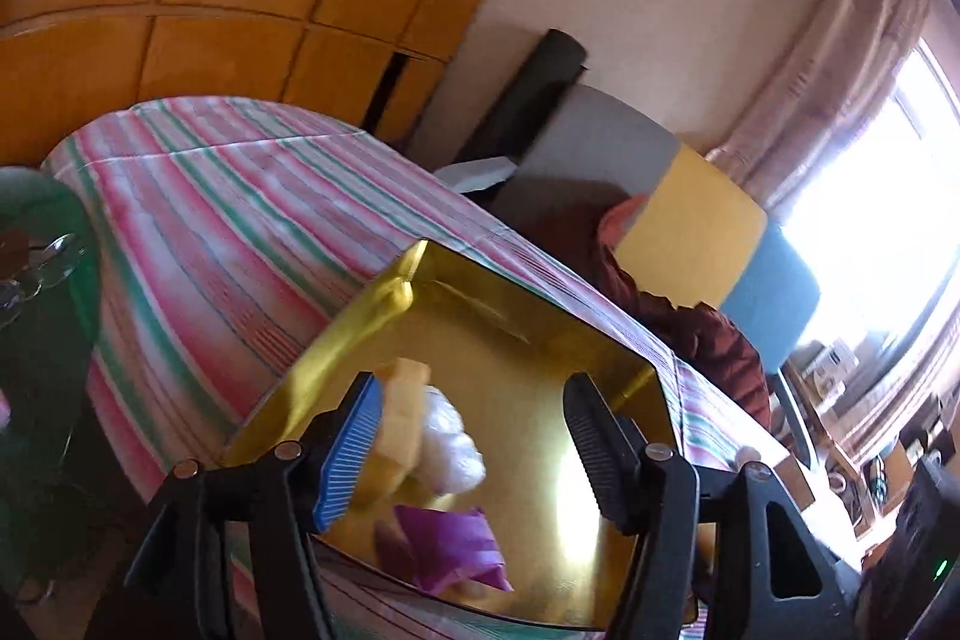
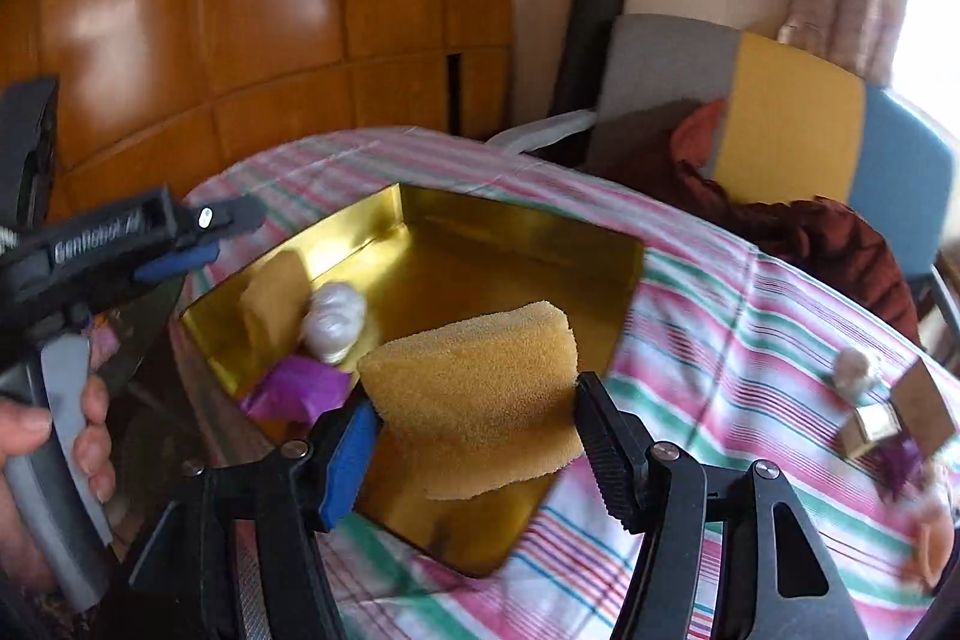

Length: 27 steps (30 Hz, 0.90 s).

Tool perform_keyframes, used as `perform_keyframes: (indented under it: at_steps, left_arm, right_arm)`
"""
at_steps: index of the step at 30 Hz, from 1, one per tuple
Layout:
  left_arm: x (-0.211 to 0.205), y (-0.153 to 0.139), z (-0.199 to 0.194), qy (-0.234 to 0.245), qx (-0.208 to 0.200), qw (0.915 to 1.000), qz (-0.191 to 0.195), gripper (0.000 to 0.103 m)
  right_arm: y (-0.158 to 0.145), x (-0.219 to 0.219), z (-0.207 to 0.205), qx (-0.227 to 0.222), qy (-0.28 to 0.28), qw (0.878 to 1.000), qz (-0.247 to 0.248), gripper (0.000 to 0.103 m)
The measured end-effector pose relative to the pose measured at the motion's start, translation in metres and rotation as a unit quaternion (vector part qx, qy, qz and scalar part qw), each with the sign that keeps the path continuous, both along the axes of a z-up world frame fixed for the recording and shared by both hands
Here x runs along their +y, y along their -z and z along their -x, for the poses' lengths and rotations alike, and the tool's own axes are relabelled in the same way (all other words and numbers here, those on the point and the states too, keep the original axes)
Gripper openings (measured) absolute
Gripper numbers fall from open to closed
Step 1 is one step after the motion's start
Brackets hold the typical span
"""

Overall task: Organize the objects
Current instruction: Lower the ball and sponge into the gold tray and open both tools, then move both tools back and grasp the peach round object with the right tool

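Note:
A shiny gold tray (image 1: 528,298) (image 2: 516,226) lies on the striped tablecloth. Inside it are a small yellow sponge piece (image 1: 405,400) (image 2: 273,304), a white crumpled ball (image 1: 447,436) (image 2: 333,319) and a purple wrapper (image 1: 447,544) (image 2: 300,391). My left gripper (image 1: 474,451) (image 2: 210,241) hovers over the tray's near left part, open, with nothing gripped. A large yellow sponge (image 2: 480,388) sits between the pads of my right gripper (image 2: 477,454), which is shut on it just above the tray.
Loose small items lie on the cloth at the right: a white ball (image 2: 855,370), a gold box (image 2: 876,424), a brown block (image 2: 924,400). A chair (image 2: 786,118) with a brown garment (image 2: 840,244) stands behind the table. A hand (image 2: 84,436) holds the left gripper.

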<state>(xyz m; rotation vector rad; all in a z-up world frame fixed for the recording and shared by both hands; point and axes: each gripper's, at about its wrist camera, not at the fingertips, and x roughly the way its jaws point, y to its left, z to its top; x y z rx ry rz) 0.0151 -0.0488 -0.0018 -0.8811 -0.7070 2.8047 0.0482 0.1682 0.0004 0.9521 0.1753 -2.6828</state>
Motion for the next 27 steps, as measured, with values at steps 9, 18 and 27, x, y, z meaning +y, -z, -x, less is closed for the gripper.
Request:
perform_keyframes:
  at_steps: [9,18,27]
  left_arm:
    - [-0.008,0.005,0.004,-0.011,-0.015,0.9998,0.001,0.064]
    - [0.0,0.007,0.004,0.006,-0.014,0.9999,0.009,0.064]
    - [0.013,0.011,0.005,0.027,-0.028,0.9992,0.012,0.064]
  right_arm:
    - [0.029,-0.029,0.021,-0.057,-0.025,0.998,0.009,0.066]
    - [0.036,-0.014,0.019,-0.073,-0.001,0.994,0.079,0.084]
    - [0.02,0.002,0.0,-0.025,0.036,0.997,0.066,0.086]
